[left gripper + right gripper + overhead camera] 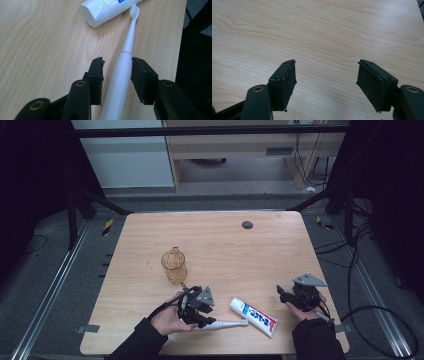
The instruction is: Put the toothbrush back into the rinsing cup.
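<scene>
Left hand-held gripper [117, 65] half open, straddling white plastic electric toothbrush [120, 77] lying on light wood tabletop [45, 45], pads clear of it. Right hand-held gripper [325, 75] wide open, empty.

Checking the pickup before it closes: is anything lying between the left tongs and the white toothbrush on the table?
Nothing visible does. The left tongs already straddle the toothbrush handle, with small gaps on both sides, pads not pressing. The toothpaste tube lies beyond, by the brush head, clear of the tongs.
</scene>
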`<state>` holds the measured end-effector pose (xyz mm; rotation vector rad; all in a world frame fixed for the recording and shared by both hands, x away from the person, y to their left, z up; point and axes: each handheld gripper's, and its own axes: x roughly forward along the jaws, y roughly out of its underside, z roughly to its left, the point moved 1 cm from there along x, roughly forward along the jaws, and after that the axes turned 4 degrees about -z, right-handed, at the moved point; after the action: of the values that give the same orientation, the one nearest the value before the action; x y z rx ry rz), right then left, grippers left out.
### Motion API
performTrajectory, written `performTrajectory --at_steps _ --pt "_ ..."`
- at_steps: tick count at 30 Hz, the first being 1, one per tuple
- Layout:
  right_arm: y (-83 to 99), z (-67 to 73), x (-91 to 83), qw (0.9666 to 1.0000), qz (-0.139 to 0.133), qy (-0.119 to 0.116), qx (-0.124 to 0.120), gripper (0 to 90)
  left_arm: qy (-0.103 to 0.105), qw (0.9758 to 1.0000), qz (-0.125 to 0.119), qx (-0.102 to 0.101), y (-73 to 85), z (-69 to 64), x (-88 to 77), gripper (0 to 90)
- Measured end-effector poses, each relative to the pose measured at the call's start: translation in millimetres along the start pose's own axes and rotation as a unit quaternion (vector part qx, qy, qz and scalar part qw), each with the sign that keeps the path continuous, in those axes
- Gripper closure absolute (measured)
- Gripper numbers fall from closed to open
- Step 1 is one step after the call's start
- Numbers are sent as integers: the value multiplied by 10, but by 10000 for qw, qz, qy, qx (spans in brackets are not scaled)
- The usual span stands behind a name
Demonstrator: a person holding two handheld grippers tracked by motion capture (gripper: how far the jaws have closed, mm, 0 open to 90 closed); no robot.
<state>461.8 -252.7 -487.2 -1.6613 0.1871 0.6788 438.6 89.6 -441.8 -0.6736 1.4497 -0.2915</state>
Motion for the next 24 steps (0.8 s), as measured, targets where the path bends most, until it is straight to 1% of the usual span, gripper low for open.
performTrajectory --at_steps 11,13,18,19,21,22,24 --pt "-5 5 13 10000 46 4 -11 313 46 9997 196 106 -21 -38 94 558" --pt "-6 1 11 10000 29 6 -25 314 54 9995 269 157 -33 -50 119 549" --pt "-6 3 15 10000 50 3 -10 314 58 9992 356 151 -36 -50 156 540" --pt "-6 4 16 10000 62 6 -10 314 68 9989 419 196 -36 -42 163 540" --pt "-7 1 19 10000 63 13 -15 314 66 9989 444 160 -38 -46 182 529" --pt "-6 -2 25 10000 71 20 -30 315 80 9986 481 208 -46 -45 204 527" --pt "-6 -2 25 10000 75 16 -24 315 85 9984 507 220 -50 -53 219 525"
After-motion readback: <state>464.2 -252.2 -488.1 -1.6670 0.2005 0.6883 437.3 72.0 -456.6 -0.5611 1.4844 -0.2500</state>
